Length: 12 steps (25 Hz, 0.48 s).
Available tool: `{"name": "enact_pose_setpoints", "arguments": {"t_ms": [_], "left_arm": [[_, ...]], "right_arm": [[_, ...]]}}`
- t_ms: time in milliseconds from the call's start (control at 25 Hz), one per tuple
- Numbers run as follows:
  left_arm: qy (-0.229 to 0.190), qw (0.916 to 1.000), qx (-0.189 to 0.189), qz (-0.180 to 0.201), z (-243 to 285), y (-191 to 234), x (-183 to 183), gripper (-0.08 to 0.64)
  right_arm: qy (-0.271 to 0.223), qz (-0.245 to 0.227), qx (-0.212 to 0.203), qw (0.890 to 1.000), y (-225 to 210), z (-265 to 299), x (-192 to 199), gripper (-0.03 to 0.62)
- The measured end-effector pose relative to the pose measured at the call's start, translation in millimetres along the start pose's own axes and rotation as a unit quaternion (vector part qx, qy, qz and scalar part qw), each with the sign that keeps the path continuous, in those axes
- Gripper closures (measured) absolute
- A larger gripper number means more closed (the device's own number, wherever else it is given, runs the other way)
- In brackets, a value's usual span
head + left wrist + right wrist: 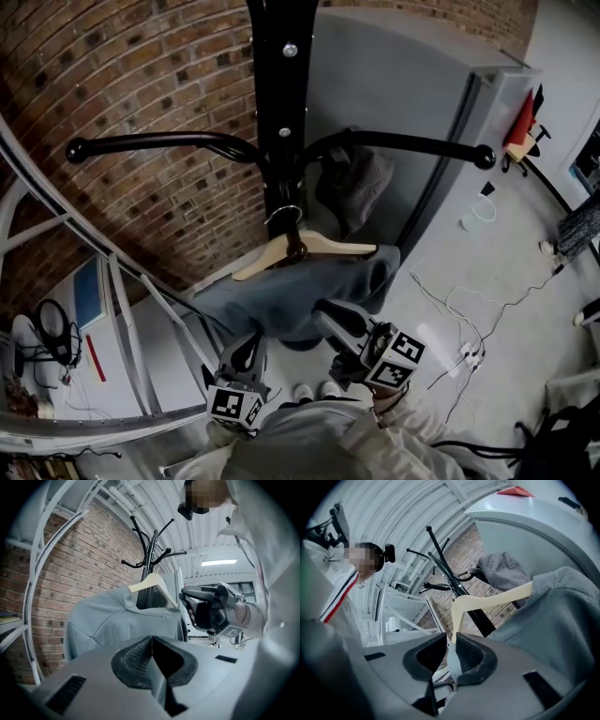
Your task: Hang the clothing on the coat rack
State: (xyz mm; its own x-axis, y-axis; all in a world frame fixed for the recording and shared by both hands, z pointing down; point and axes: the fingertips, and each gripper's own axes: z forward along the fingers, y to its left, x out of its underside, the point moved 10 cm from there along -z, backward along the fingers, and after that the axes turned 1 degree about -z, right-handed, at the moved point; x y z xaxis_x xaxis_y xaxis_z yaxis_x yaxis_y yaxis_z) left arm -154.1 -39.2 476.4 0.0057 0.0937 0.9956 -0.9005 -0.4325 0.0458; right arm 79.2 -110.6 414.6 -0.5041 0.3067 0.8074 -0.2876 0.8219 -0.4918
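Found sweater (281, 298) draped on hanger (330, 247) at coat rack (281, 94).
Noted right gripper (449, 638) pinching a sweater fold; left gripper (152, 641) closed on nothing, near the sweater.

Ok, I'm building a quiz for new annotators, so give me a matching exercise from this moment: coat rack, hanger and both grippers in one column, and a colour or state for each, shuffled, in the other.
Column one:
1. coat rack
2. hanger
3. left gripper
4. right gripper

Column two:
A. jaws together, nothing between them
B. black
C. jaws on a fold of the grey garment
D. pale wood

Pairs: 1-B, 2-D, 3-A, 4-C
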Motion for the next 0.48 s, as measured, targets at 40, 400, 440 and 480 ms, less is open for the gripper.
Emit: {"name": "enact_pose_setpoints", "arguments": {"t_ms": [40, 400, 440, 480], "left_arm": [[-0.001, 1.0, 0.003, 0.001, 0, -1, 0, 0.551], [-0.011, 0.9998, 0.01, 0.01, 1, -6, -10, 0.551], [-0.012, 0.9998, 0.011, 0.011, 1, -6, -11, 0.551], [-0.012, 0.9998, 0.009, 0.011, 1, -7, -13, 0.551]], "right_arm": [[0.002, -0.007, 0.005, 1.0, 1, -2, 0, 0.512], [0.023, -0.071, 0.065, 0.995, 5, -21, 3, 0.526], [0.027, -0.079, 0.072, 0.994, 5, -22, 4, 0.528], [0.031, -0.087, 0.079, 0.993, 5, -24, 5, 0.531]]}}
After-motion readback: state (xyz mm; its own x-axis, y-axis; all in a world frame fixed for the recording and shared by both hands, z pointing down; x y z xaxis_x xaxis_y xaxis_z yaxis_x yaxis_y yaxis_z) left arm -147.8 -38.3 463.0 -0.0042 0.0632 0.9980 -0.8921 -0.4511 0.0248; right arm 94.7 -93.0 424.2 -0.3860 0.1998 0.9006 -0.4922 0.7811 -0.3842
